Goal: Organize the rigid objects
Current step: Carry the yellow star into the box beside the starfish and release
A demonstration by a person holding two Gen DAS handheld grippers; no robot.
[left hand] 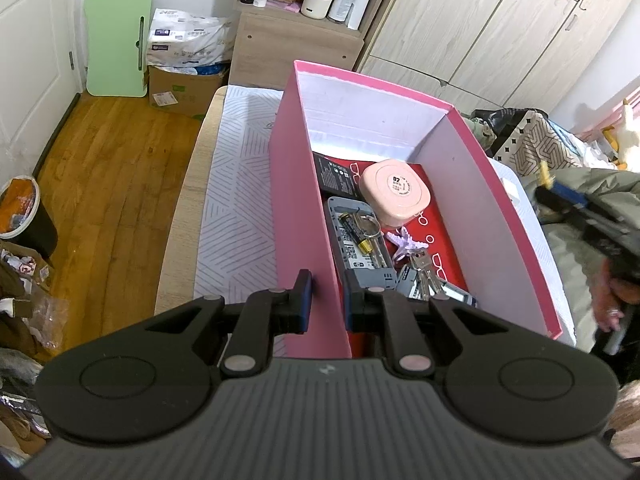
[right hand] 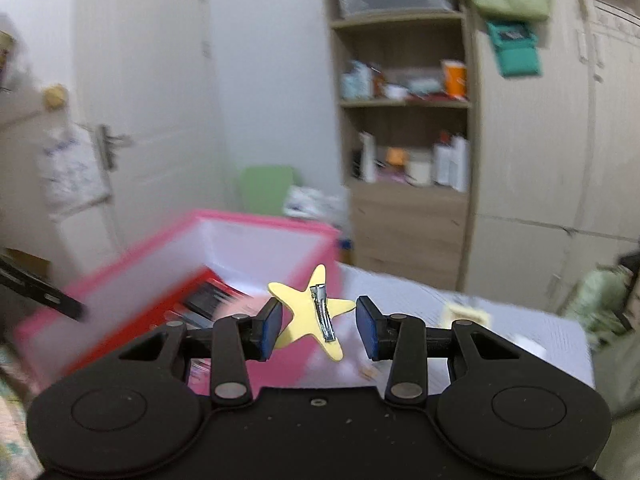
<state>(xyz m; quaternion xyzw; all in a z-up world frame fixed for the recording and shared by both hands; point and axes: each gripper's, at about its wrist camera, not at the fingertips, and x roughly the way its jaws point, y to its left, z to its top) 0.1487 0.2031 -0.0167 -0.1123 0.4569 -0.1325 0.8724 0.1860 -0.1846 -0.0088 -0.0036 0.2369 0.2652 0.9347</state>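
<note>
A pink box (left hand: pixel 300 208) stands on the table. It holds a pink round case (left hand: pixel 394 196), a grey device (left hand: pixel 360 248) with batteries on it, keys (left hand: pixel 420 272), a black pack (left hand: pixel 336 174) and a red sheet (left hand: pixel 440 232). My left gripper (left hand: pixel 327 300) straddles the box's near left wall, one finger on each side, close to the wall. My right gripper (right hand: pixel 320 326) is open; a yellow star hair clip (right hand: pixel 316 312) sits between its fingers, touching the left pad only, above the box's (right hand: pixel 256 232) right rim. The right gripper also shows at the right in the left wrist view (left hand: pixel 580 208).
The table (left hand: pixel 236 200) has a white patterned cover. A wooden shelf unit (left hand: pixel 304 36) and wardrobes (left hand: pixel 500 32) stand behind. A green board (left hand: pixel 116 40) and cardboard box (left hand: pixel 184 88) are on the floor at left. Bags and clothes (left hand: pixel 532 140) lie at right.
</note>
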